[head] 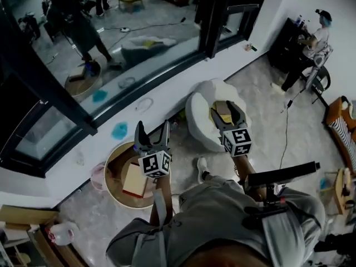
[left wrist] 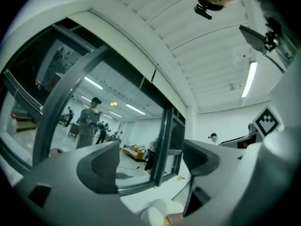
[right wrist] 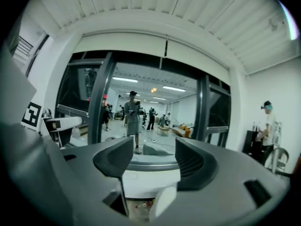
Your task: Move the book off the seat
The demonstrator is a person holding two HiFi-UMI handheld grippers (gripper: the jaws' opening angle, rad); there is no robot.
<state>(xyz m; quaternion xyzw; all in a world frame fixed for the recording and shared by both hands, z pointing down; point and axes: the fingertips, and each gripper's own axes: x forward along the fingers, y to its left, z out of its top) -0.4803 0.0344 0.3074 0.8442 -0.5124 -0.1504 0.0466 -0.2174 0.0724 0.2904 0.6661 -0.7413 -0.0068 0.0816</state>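
A white beanbag seat (head: 197, 118) sits on the floor by the low window wall. A brown book (head: 225, 114) lies on top of it. My right gripper (head: 225, 107) hangs above the seat and is open; in the head view the book shows between its fingers, while the right gripper view shows the right gripper (right wrist: 153, 157) with nothing between the jaws. My left gripper (head: 152, 131) is open and empty to the left of the seat, above a round tub. The left gripper view shows the left gripper (left wrist: 153, 161) facing the window, with the seat (left wrist: 157, 214) low in the picture.
A round tub (head: 114, 166) holding a flat cardboard piece (head: 135, 180) stands under my left gripper. A person (head: 311, 46) stands at the back right beside a dark cabinet. A cable (head: 286, 132) runs across the floor. A sofa (head: 340, 124) is at the right edge.
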